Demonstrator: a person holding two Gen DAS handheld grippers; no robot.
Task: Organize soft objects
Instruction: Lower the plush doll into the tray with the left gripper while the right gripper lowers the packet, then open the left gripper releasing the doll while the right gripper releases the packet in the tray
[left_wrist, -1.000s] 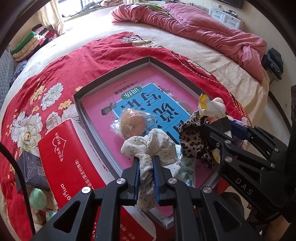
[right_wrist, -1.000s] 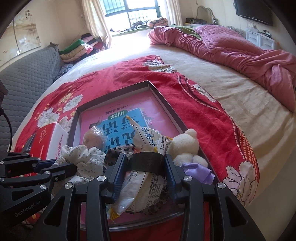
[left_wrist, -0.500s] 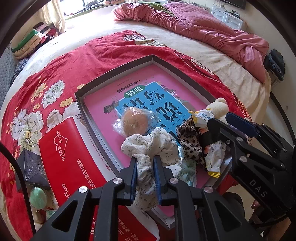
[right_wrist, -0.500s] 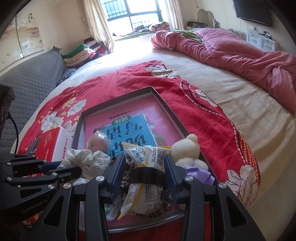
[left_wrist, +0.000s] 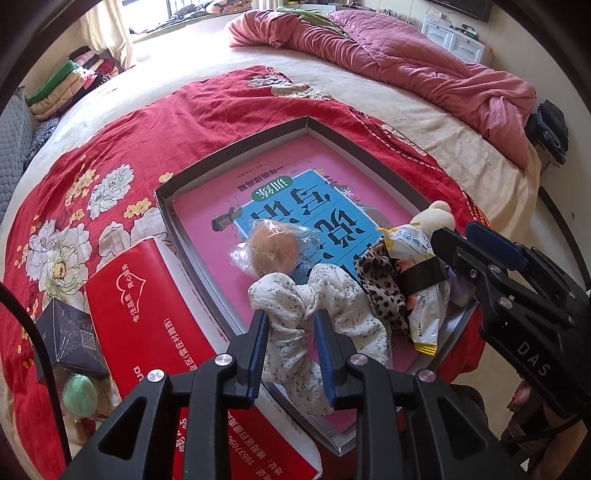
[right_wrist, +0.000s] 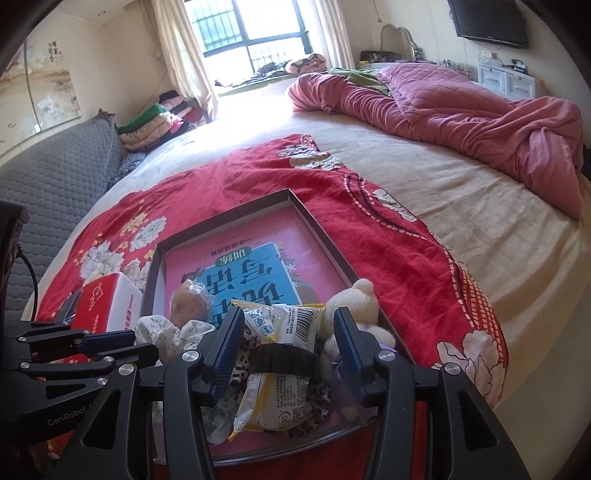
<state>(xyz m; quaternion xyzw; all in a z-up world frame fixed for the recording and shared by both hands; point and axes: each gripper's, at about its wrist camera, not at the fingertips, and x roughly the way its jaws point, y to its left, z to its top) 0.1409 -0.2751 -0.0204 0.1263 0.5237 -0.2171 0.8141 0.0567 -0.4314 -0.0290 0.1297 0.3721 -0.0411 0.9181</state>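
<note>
A shallow dark tray (left_wrist: 236, 147) with a pink and blue book cover inside lies on the red floral blanket. In its near end lie a wrapped bun (left_wrist: 272, 248), a white floral cloth (left_wrist: 332, 295), a leopard-print cloth (left_wrist: 380, 288), a snack packet with a black band (right_wrist: 284, 354) and a cream plush bear (right_wrist: 356, 302). My left gripper (left_wrist: 290, 325) has its jaws slightly apart around the floral cloth. My right gripper (right_wrist: 288, 332) is open, its fingers on either side of the snack packet, which rests on the tray.
A red box (left_wrist: 147, 306) lies left of the tray, with a dark small box (left_wrist: 70, 339) and a green egg-shaped object (left_wrist: 79, 395) beside it. A rumpled pink quilt (right_wrist: 461, 103) covers the far bed. A grey sofa (right_wrist: 55, 177) stands at the left.
My right gripper lowered the snack packet onto the tray and opened off it. My left gripper's jaws widened around the floral cloth.
</note>
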